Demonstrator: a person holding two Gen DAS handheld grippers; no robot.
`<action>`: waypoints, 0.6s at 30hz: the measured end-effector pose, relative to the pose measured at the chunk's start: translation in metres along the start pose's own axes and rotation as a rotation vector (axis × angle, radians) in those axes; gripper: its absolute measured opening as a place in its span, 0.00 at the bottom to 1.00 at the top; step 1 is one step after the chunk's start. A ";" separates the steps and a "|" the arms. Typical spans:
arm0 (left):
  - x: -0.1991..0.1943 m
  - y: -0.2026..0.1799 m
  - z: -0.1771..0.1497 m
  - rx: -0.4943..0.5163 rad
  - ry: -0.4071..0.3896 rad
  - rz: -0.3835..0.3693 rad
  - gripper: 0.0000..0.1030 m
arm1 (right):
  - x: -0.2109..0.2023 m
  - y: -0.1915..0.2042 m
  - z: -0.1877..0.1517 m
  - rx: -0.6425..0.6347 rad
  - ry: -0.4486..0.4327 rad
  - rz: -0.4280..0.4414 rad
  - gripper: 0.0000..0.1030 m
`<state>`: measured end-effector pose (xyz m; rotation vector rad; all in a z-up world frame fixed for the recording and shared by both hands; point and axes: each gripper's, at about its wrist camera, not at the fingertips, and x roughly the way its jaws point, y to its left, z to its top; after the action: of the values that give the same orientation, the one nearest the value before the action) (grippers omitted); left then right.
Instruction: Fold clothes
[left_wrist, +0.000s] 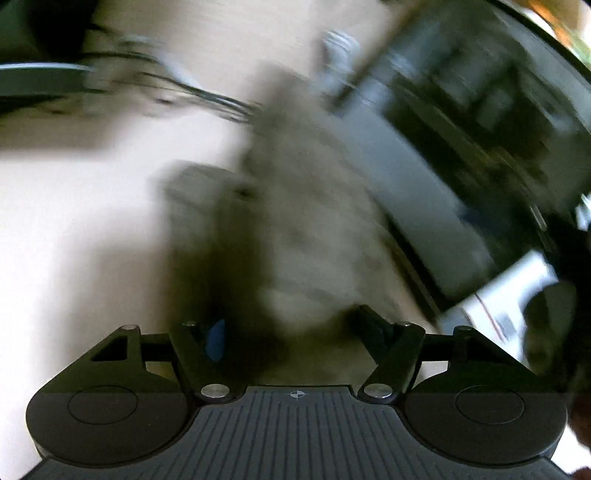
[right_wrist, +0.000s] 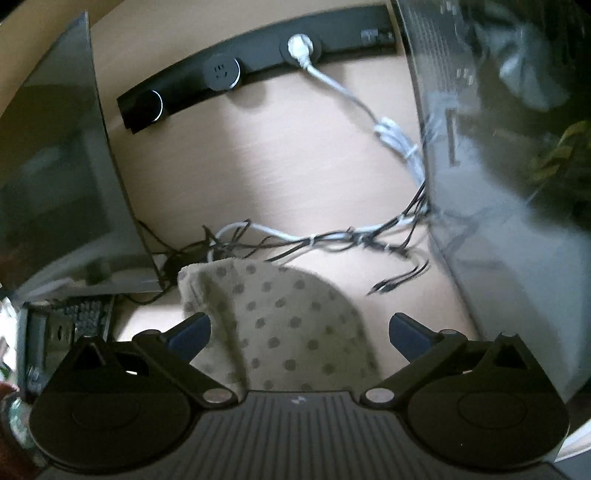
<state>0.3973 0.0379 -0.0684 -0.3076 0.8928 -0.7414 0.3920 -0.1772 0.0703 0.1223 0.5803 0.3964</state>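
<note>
The right gripper (right_wrist: 299, 328) stands spread wide, its blue pads clear of the polka-dot cloth (right_wrist: 280, 317) lying on the pale desk (right_wrist: 280, 158) at lower centre, between the fingers. Tangled cables (right_wrist: 332, 236) cross behind it, below a black power strip (right_wrist: 229, 77). In the blurred left view, the left gripper (left_wrist: 291, 332) is parted above the same cloth (left_wrist: 306, 221), mid-frame, not pinching it.

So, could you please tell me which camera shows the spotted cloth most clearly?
The right wrist view: the spotted cloth is sharp there, dots visible, lying between the open fingers. The left wrist view shows it only as a motion-blurred beige shape.
</note>
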 end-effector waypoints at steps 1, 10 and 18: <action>0.004 -0.015 -0.004 0.048 0.016 -0.025 0.78 | -0.002 -0.001 0.002 -0.011 -0.007 -0.012 1.00; -0.050 -0.048 -0.025 0.214 0.033 -0.189 0.85 | -0.025 0.020 -0.007 -0.273 -0.001 -0.093 1.00; -0.077 -0.041 0.031 0.296 -0.182 0.120 0.83 | -0.025 0.057 -0.066 -0.539 0.102 -0.071 0.92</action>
<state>0.3719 0.0607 0.0179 -0.0570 0.6140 -0.7110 0.3179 -0.1350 0.0410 -0.4367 0.5588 0.4792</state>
